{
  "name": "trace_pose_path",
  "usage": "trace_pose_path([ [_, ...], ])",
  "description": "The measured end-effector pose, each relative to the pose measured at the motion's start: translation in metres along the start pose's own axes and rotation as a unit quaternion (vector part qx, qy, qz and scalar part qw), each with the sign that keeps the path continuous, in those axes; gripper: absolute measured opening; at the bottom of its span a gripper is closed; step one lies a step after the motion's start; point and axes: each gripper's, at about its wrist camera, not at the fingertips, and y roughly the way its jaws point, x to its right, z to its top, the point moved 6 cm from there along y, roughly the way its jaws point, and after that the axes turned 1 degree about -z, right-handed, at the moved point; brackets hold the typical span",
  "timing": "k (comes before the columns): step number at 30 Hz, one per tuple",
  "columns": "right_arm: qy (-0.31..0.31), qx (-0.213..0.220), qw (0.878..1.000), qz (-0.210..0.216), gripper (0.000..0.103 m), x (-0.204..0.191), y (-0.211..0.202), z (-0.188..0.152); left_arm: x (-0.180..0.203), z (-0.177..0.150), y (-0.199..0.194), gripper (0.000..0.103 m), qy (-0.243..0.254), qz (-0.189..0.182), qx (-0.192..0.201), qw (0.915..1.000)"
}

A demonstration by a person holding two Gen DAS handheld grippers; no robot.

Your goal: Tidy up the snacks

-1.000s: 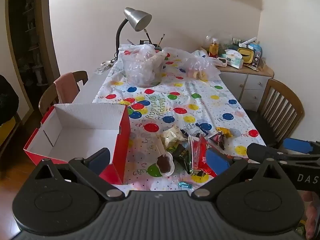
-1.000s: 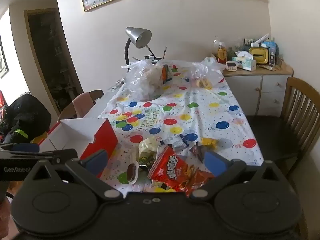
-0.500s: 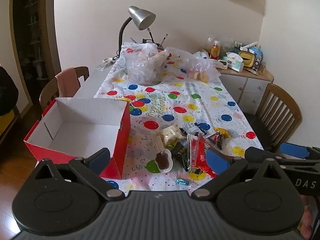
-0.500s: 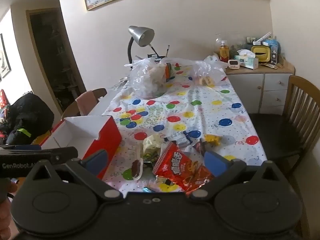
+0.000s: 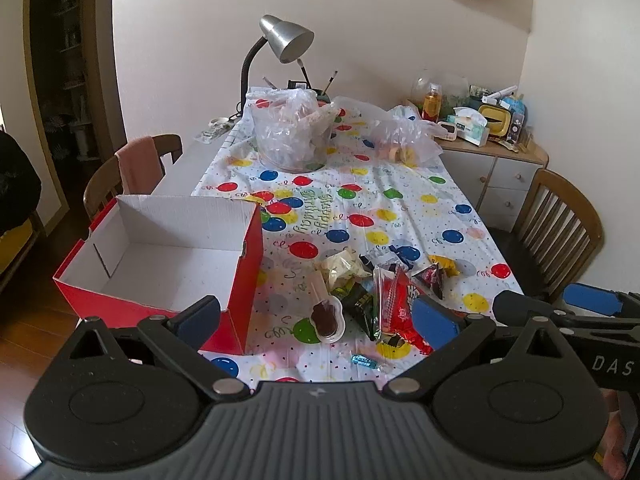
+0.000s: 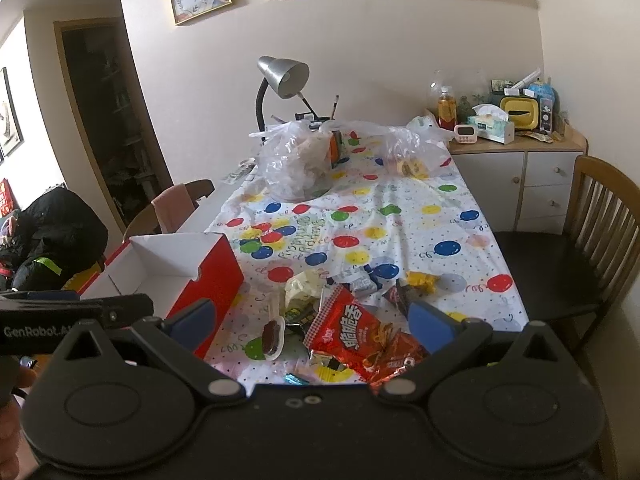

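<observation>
A pile of snacks lies at the table's near end: a red chip bag [image 6: 360, 340] [image 5: 396, 300], a chocolate treat in a white tray [image 5: 328, 318] [image 6: 273, 338], a pale yellow packet [image 5: 340, 266] [image 6: 302, 290], dark wrappers [image 5: 360, 304] and a yellow candy [image 6: 422, 280]. An empty red box with white inside [image 5: 168, 256] [image 6: 172, 268] stands left of them. My left gripper [image 5: 316, 316] is open and empty, above the near edge. My right gripper [image 6: 308, 316] is open and empty over the chip bag.
Clear plastic bags [image 5: 292, 136] [image 6: 408, 152] and a desk lamp [image 5: 280, 40] stand at the far end of the balloon tablecloth [image 5: 360, 208]. Wooden chairs stand left [image 5: 132, 168] and right [image 6: 592, 240]. A cluttered white cabinet [image 6: 512, 160] is at the back right.
Both grippers have risen and tilted down a little, so the table sits lower in view. Both stay open. The snacks and box have not moved.
</observation>
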Motion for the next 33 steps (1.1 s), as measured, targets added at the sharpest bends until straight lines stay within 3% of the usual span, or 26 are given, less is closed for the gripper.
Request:
trace_pose_path([
  [33,0.002,-0.006,1.0,0.002,0.102,0.013,0.006,0.0,0.011,-0.002,0.001,0.103,-0.002,0.015,-0.005,0.9999],
])
